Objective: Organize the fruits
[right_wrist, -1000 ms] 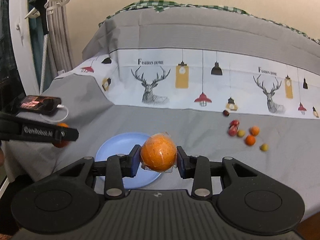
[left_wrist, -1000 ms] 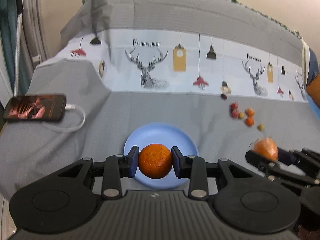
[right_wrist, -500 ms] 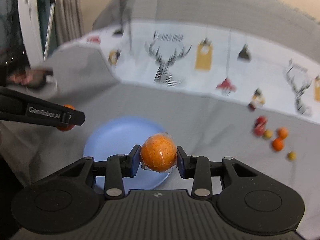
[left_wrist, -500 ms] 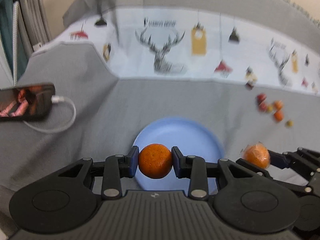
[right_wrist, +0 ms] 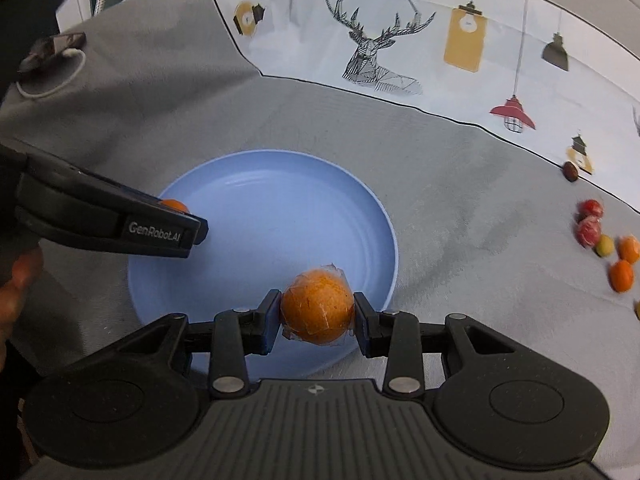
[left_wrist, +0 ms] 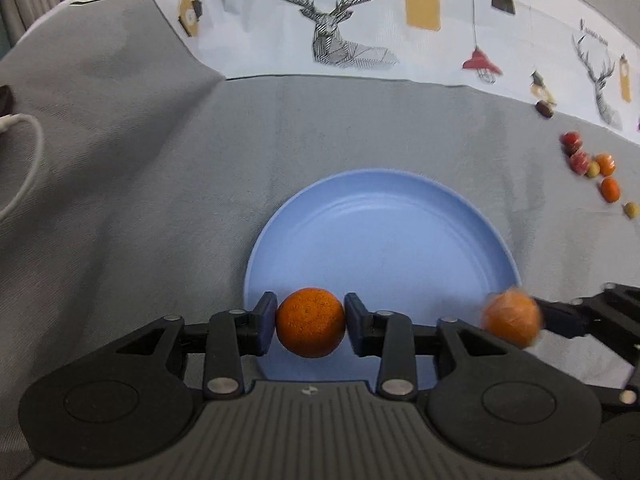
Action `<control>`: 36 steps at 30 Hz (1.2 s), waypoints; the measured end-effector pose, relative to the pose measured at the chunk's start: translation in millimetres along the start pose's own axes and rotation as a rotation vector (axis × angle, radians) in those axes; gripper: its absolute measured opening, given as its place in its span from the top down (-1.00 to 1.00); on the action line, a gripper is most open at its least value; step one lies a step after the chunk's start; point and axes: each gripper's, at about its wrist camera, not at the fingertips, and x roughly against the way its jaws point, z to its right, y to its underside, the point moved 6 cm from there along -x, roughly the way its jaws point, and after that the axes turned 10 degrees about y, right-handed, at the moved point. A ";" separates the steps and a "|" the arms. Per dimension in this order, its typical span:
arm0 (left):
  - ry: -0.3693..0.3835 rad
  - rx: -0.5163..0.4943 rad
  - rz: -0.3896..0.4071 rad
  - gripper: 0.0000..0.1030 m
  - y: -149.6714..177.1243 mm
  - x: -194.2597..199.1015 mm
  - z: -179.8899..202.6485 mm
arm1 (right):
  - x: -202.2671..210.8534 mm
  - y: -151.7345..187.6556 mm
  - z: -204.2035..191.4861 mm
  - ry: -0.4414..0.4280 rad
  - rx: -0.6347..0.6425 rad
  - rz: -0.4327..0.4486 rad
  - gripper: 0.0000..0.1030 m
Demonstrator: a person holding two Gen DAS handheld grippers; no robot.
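My left gripper (left_wrist: 310,323) is shut on a rough orange (left_wrist: 310,323) and holds it over the near-left rim of a blue plate (left_wrist: 384,232). My right gripper (right_wrist: 317,309) is shut on a film-wrapped orange (right_wrist: 317,309) over the near-right part of the blue plate (right_wrist: 272,216). In the right wrist view the left gripper (right_wrist: 176,220) reaches in from the left over the plate's left rim, its orange (right_wrist: 173,205) mostly hidden. In the left wrist view the wrapped orange (left_wrist: 512,317) shows blurred at the plate's right rim.
Several small red, orange and yellow fruits (right_wrist: 608,244) lie on the grey cloth to the right, also in the left wrist view (left_wrist: 592,168). A dark fruit (right_wrist: 570,171) sits farther back. A phone with a white cable (right_wrist: 48,60) lies far left. A deer-print cloth (right_wrist: 380,60) rises behind.
Both grippers have moved forward and down toward the plate, each still holding its orange. The plate now looks larger and closer in both views.
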 end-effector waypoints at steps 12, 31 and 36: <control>-0.073 -0.053 -0.006 -1.00 15.4 77.8 3.5 | 76.1 13.0 26.9 -0.079 -0.217 -0.011 -0.91; -0.136 -0.034 0.045 -1.00 60.2 171.4 33.7 | 182.5 49.2 13.5 0.073 -0.305 0.168 -0.99; -0.137 -0.047 0.063 -1.00 60.7 178.0 38.5 | 188.4 49.4 14.0 0.075 -0.311 0.180 -0.99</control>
